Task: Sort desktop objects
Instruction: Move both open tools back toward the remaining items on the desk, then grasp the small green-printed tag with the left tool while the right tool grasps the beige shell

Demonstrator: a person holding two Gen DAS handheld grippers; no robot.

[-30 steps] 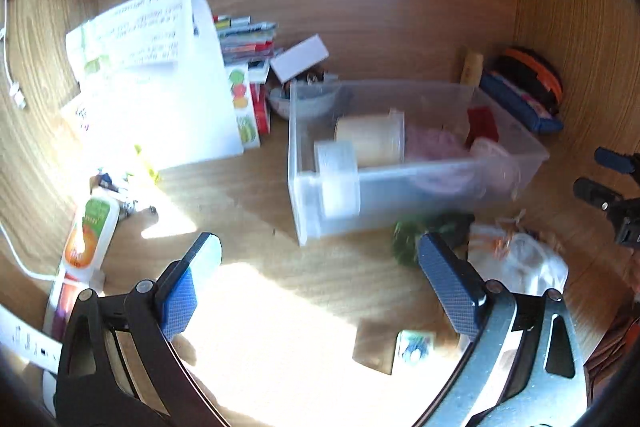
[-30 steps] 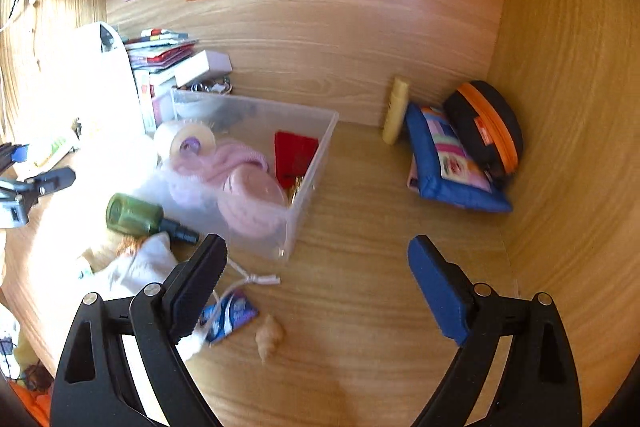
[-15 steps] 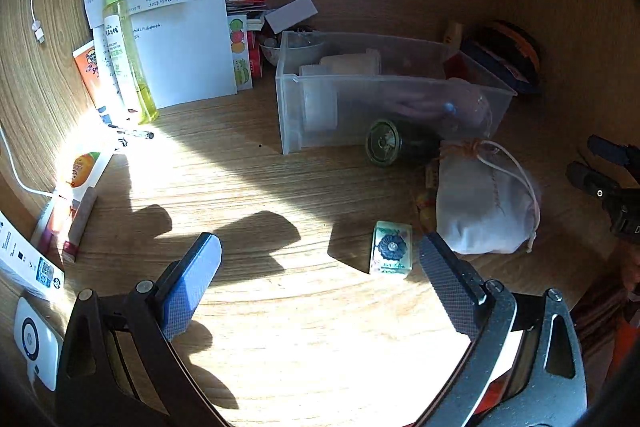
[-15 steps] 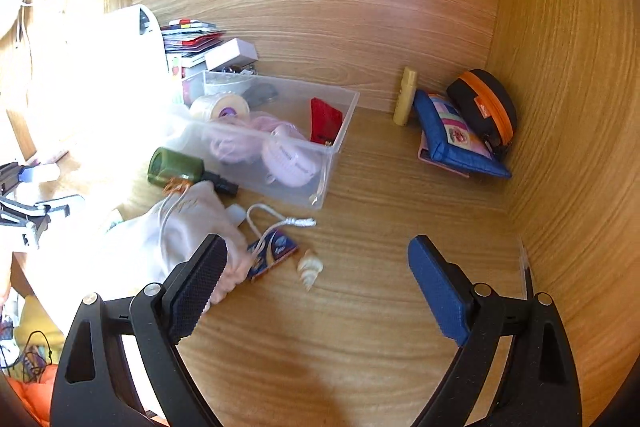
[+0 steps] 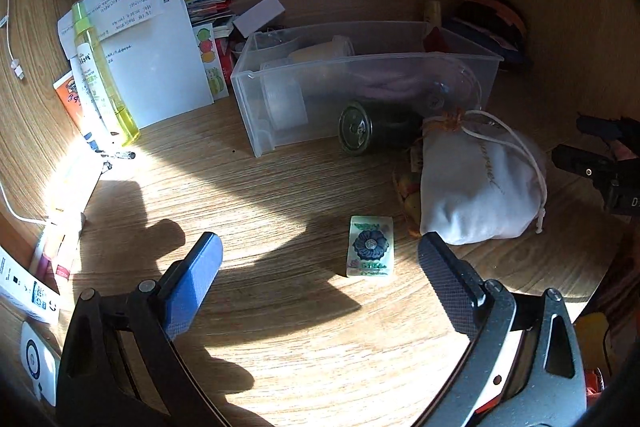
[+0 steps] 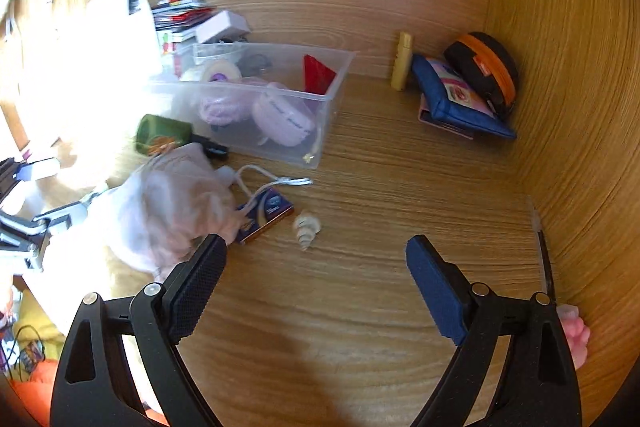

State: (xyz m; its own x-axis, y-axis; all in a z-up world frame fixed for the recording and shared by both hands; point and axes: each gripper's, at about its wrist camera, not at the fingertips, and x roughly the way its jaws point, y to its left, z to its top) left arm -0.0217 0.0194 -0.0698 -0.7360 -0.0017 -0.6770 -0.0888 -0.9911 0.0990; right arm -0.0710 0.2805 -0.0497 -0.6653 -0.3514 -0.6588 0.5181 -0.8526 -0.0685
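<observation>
Left wrist view: the left gripper (image 5: 320,271) hangs spread and empty over the wooden desk (image 5: 280,195), one flower-printed tile (image 5: 370,245) between its fingers, one white drawstring pouch (image 5: 480,187) at two o'clock, one clear bin (image 5: 360,99) at twelve. Right wrist view: the right gripper (image 6: 316,279) is spread too, holding nothing, one seashell (image 6: 306,227) at twelve o'clock beside one blue packet (image 6: 266,213).

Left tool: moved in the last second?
Yes. The left tool has backed away from the clear bin: the bin sits farther and higher in its view, and the flower tile now lies between its open fingers.
</observation>
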